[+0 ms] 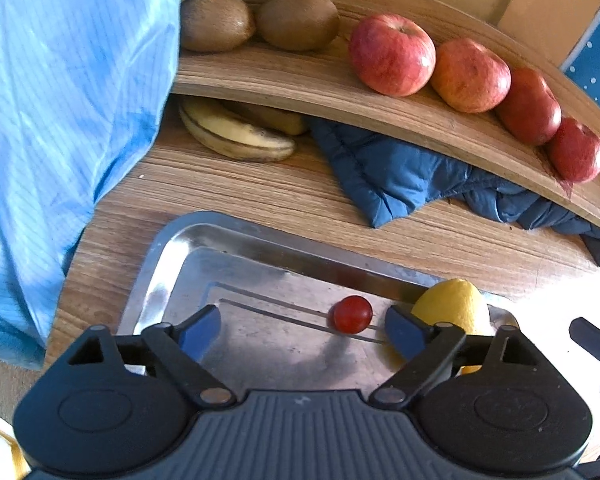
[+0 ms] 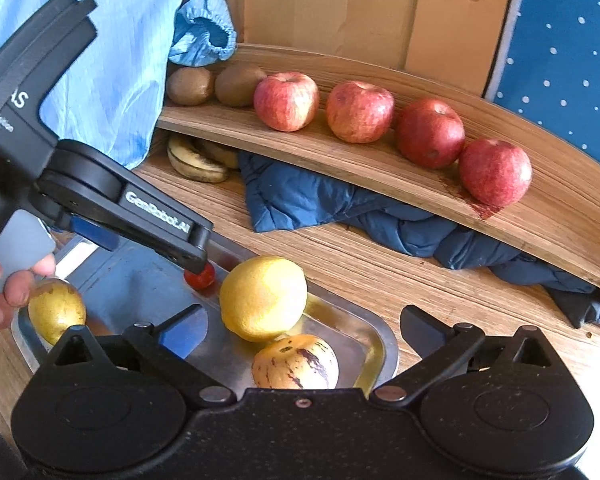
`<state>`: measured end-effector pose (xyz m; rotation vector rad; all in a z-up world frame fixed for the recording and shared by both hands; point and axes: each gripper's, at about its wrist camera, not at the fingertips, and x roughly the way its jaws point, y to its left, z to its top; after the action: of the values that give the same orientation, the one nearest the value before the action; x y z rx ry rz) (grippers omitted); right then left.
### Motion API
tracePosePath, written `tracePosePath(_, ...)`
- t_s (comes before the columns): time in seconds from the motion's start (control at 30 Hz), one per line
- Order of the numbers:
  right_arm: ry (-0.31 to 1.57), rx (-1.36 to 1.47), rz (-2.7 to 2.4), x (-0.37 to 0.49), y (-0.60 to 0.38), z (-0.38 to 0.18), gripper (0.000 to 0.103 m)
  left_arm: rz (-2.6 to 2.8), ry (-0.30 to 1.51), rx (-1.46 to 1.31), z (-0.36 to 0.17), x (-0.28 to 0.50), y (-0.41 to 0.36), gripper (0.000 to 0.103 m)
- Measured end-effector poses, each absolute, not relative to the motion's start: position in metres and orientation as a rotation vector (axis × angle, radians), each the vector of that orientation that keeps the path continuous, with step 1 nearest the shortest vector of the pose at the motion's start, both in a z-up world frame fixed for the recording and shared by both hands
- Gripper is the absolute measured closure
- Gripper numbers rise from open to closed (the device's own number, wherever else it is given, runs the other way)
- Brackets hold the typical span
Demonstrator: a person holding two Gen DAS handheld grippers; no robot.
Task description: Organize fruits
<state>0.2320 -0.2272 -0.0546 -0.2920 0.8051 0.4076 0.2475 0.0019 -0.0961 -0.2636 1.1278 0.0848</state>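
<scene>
A wood-grain table [image 2: 380, 272] stands before pale wooden panels [image 2: 332, 4], sunlight glaring at its right edge.

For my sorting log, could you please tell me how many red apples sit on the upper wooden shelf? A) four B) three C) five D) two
A: four red apples stand in a row on the upper wooden shelf, right of two kiwis.

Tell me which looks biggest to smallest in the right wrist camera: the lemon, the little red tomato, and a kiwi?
1. The lemon looks biggest, though it sits nearest the camera, which inflates it.
2. The kiwi, farther back on the shelf.
3. The red tomato, clearly smallest, partly hidden behind the left gripper.
</scene>
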Motion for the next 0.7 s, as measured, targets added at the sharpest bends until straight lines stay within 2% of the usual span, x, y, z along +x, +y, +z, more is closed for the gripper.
tracePosePath(0.33, 0.787, -0.263, 0.384, 0.221, -0.234, -0.046, 0.001, 0.131, 1.092, -0.261, -0.088, 0.232, 0.008, 0.002)
tracePosePath(0.7, 0.751, -0.243, 0.374, 0.206, -0.239, -0.034, 0.001, 0.138, 1.054, -0.231, -0.08, 0.208, 0.012, 0.001)
